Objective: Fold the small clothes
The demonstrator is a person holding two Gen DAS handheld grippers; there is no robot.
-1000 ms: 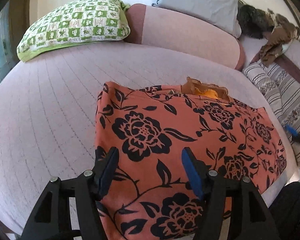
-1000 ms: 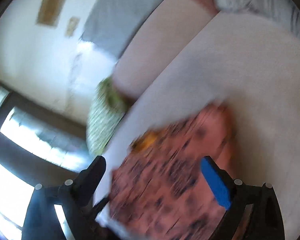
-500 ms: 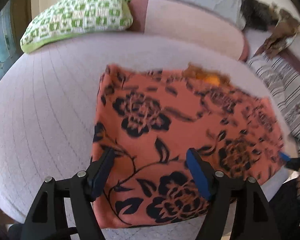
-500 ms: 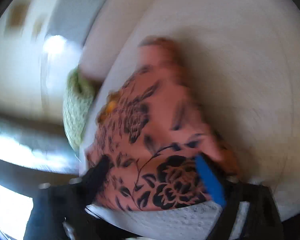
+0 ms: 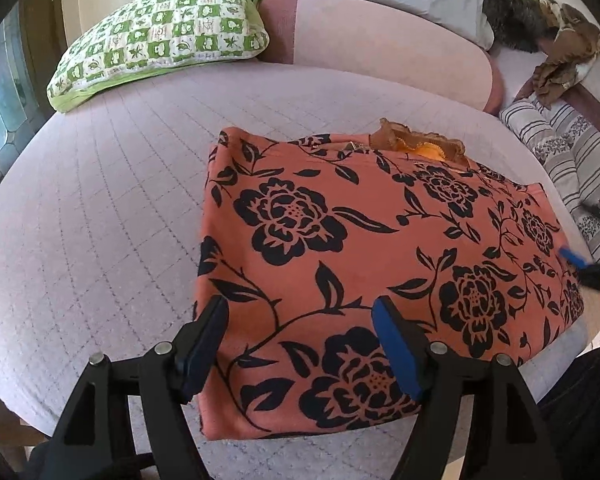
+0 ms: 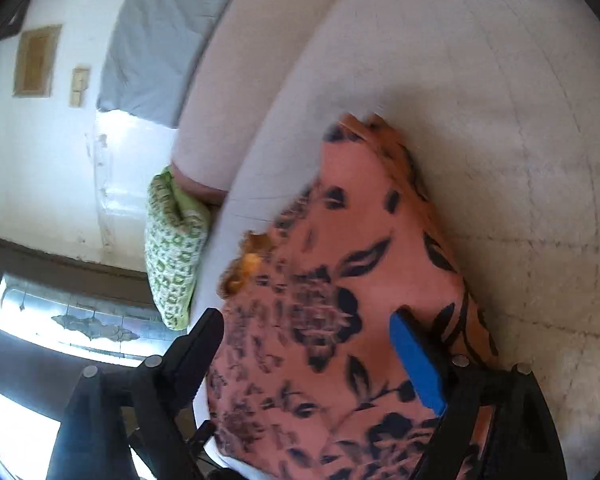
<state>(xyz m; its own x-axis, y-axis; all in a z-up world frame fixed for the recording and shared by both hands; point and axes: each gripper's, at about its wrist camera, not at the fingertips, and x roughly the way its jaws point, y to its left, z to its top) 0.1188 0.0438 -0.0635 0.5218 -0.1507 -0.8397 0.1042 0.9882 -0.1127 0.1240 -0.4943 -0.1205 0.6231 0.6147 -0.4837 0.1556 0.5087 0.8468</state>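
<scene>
So your orange floral garment is lying folded flat into a rough rectangle on the quilted lilac bed, toward the near edge. At its far edge a bit of brown and yellow-orange ruffle pokes out.

Your left gripper hovers over the near-left part of the cloth with its jaws apart; the cloth lies under the gap and neither blue pad is pinching it. Your right gripper is over the garment's other end, and its jaws are opening right now. The fabric shows between them, but the pads aren't pressing on it. That view is blurry, so I can't tell whether the fingertips brush the cloth. From the left camera you can see the right gripper's blue tip just at the garment's right edge.

Behind it all there's a green checked pillow, a pink bolster and a striped cushion off to the right.
</scene>
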